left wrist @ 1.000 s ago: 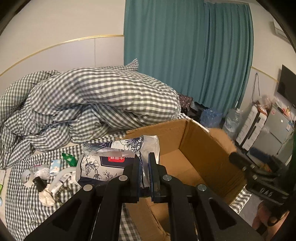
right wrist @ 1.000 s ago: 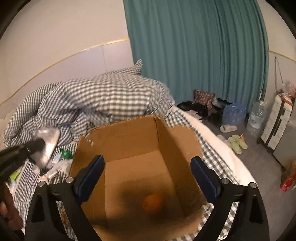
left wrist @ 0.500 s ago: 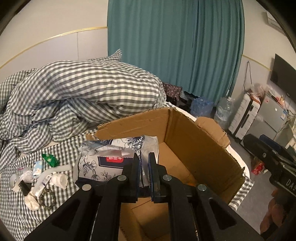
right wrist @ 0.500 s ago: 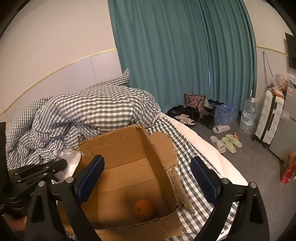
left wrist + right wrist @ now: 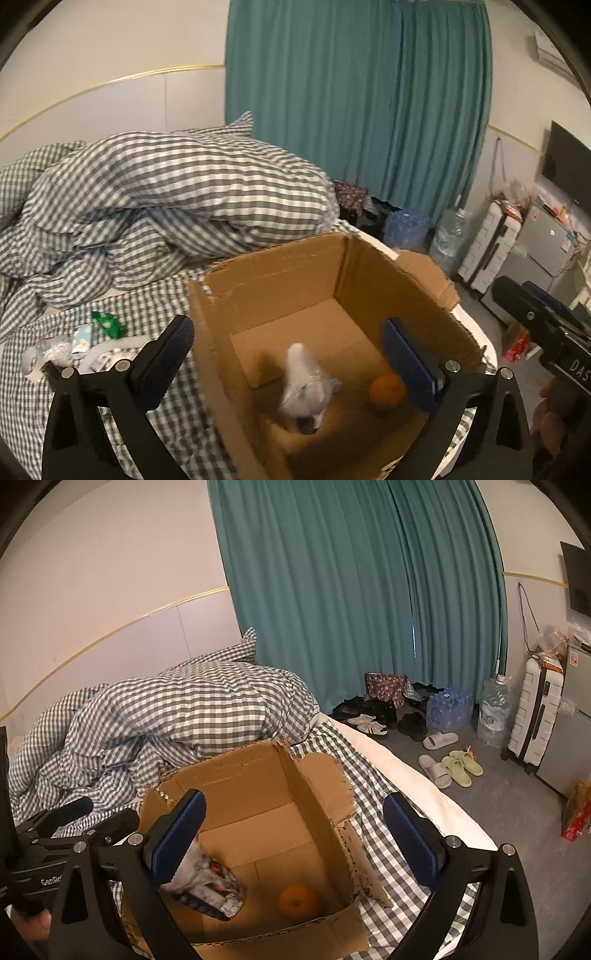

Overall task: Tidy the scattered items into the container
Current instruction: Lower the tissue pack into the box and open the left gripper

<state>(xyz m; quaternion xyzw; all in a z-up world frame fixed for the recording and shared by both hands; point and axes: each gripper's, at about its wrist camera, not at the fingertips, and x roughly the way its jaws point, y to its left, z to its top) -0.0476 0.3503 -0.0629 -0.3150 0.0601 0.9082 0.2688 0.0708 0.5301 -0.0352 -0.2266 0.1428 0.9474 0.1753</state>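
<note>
An open cardboard box (image 5: pixel 280 280) stands on the checked bed. My left gripper (image 5: pixel 288 338) hangs over it with its jaws opening wide, and nothing is pressed between the pads. Below it, a blurred white and blue floral packet (image 5: pixel 303 391) is dropping onto the box floor beside an orange (image 5: pixel 386 391). In the right wrist view my right gripper (image 5: pixel 295 812) stands open and empty above the same box (image 5: pixel 240 775). There the packet (image 5: pixel 207 886) lies at the left wall, with the orange (image 5: pixel 299 902) to its right.
Small loose items lie on the sheet left of the box: a green packet (image 5: pixel 107 324), a tape roll (image 5: pixel 31 363) and a white tube (image 5: pixel 110 347). A bunched checked duvet (image 5: pixel 166 192) rises behind. Slippers (image 5: pixel 450 764) and a suitcase (image 5: pixel 535 709) stand on the floor at the right.
The left jaws went from shut on the floral packet to wide open. The packet left them and fell into the box. The left gripper shifted further over the box.
</note>
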